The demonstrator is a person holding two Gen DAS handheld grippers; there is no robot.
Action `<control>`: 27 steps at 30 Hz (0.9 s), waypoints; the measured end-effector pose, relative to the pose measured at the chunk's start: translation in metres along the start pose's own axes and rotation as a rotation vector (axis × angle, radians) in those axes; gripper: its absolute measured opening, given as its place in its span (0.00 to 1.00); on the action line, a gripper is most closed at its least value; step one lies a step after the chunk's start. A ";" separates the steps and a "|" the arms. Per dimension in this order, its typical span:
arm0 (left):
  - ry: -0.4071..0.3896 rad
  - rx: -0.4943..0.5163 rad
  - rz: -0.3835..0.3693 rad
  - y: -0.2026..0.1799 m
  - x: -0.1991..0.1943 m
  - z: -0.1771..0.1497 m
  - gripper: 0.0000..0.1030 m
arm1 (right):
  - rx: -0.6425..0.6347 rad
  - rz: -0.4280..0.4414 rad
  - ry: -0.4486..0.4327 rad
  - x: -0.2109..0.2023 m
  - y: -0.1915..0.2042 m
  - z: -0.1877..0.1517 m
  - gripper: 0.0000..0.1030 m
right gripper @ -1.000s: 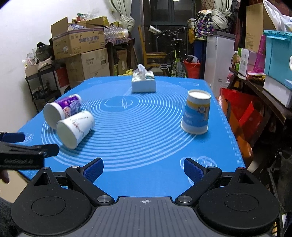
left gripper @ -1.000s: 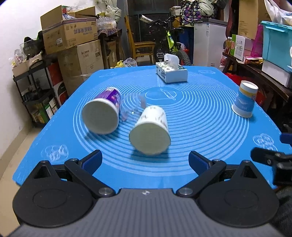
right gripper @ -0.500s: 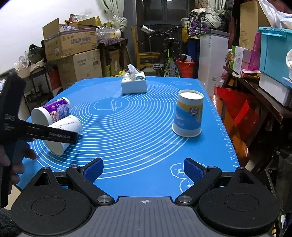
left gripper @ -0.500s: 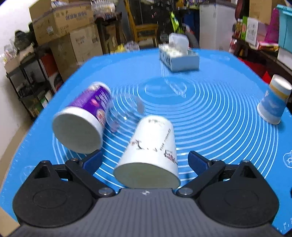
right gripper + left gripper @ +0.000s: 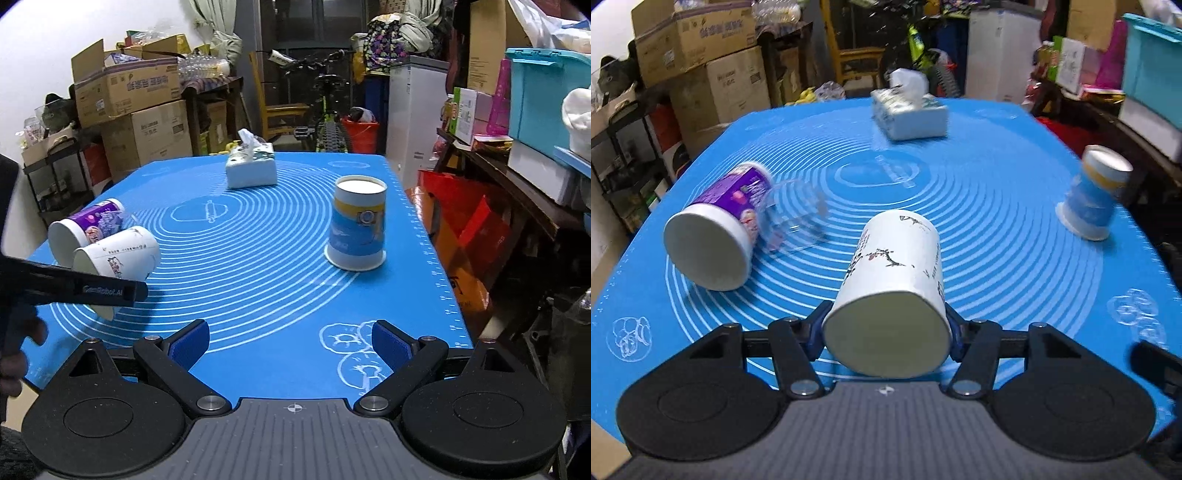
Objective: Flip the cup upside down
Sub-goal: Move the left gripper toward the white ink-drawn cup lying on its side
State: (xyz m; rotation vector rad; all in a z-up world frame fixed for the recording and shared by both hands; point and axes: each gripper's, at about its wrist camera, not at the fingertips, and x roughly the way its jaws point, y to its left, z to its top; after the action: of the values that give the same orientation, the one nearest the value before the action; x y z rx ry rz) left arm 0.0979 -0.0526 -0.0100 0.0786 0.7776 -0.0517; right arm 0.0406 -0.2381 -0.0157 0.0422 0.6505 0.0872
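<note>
The left gripper (image 5: 886,332) has its fingers clamped on the white paper cup (image 5: 892,280) lying on its side on the blue worktop mat (image 5: 997,229), beyond it the purple cup (image 5: 718,230) and tissue box (image 5: 910,114), while the right gripper (image 5: 291,345) hangs wide-fingered.

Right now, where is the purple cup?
The purple cup lies on its side at the left of the blue mat, just left of the white cup the left gripper holds.
</note>
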 end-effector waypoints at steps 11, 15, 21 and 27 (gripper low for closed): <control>0.035 -0.005 -0.085 -0.045 0.000 -0.018 0.61 | 0.035 -0.042 0.016 -0.002 -0.021 -0.005 0.92; 0.051 -0.015 -0.078 -0.047 0.004 -0.022 0.71 | 0.037 -0.046 0.022 -0.001 -0.024 -0.007 0.92; 0.017 -0.001 -0.056 -0.044 -0.004 -0.021 0.86 | 0.035 -0.044 0.021 0.000 -0.024 -0.007 0.92; 0.013 0.007 -0.049 -0.044 -0.006 -0.022 0.89 | 0.030 -0.042 0.023 0.000 -0.020 -0.006 0.92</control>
State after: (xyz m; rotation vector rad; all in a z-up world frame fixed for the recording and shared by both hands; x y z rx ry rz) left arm 0.0751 -0.0940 -0.0231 0.0670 0.7922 -0.1003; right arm 0.0382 -0.2581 -0.0218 0.0561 0.6757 0.0371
